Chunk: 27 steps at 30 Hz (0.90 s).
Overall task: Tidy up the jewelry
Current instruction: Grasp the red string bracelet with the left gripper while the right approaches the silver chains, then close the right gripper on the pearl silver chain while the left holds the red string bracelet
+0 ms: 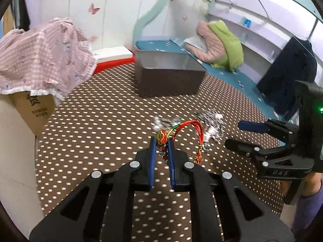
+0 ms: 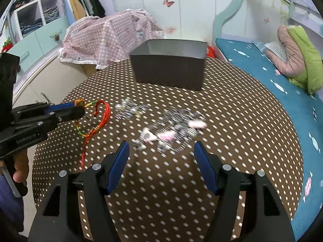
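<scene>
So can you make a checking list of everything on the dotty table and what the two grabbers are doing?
Surface: round brown table with white dots.
Job's things: red braided cord bracelet; silvery jewelry pile with pink pieces, blurred, lying loose; open grey box at the table's far side, inside not visible.
Clutter: nothing seen on the table.
Grippers: left hand-held gripper shut on the bracelet's knotted bead, the rest of the cord dangling; right hand-held gripper open, empty, near the jewelry pile.
Cables: nothing seen.
Surroundings: pink checked cloth over a cardboard box; blue bed with a green and pink jacket; shelves of clothes.
</scene>
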Tool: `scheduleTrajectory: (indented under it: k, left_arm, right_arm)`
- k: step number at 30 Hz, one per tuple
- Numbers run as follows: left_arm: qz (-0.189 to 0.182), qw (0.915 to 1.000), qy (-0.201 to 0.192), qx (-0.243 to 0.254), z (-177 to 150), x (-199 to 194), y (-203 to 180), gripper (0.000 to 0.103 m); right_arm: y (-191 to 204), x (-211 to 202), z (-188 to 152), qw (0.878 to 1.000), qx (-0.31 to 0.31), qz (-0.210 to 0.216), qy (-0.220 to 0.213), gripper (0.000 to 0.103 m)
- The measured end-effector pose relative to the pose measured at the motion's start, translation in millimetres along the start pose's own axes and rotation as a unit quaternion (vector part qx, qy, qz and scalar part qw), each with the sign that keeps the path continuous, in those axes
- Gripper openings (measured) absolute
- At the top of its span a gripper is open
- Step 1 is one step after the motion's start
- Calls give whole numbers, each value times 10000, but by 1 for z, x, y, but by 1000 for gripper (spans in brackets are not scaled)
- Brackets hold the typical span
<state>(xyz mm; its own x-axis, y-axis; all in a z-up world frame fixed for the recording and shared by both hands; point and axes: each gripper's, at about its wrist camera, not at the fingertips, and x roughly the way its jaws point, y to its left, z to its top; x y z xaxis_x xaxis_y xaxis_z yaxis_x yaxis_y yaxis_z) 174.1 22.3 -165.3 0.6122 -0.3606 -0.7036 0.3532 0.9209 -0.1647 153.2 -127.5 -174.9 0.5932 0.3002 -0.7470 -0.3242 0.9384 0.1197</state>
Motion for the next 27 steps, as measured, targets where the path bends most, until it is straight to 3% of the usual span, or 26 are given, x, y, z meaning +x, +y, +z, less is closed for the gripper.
scheduleTrajectory:
  k: [3,9,12,14,17,27]
  left_arm:
    - [124,9998,-5,-172,-2,-5,10,12]
    - [310,9986,65,-422,-5,-6,29,12]
    - [301,9983,67,-496,-5,-5,36,12]
    - [291,9983,66,-500,-5,-5,40,12]
    - [213,9984,53,-523,-4,-5,47,12]
    - [85,9983,32,-571,0,-2,55,12]
  right_arm:
    - [16,10,10,9997,-220,69,-20,63]
    - [35,34,29,9984,-512,242,80,48]
    - [39,49,36,9973,-673,196,199,48]
    - [41,57,39,9965,-782,149,266,40]
    - [37,62,44,9969,-740,38,274,37]
    - [39,77,56,9943,-986,146,390,32]
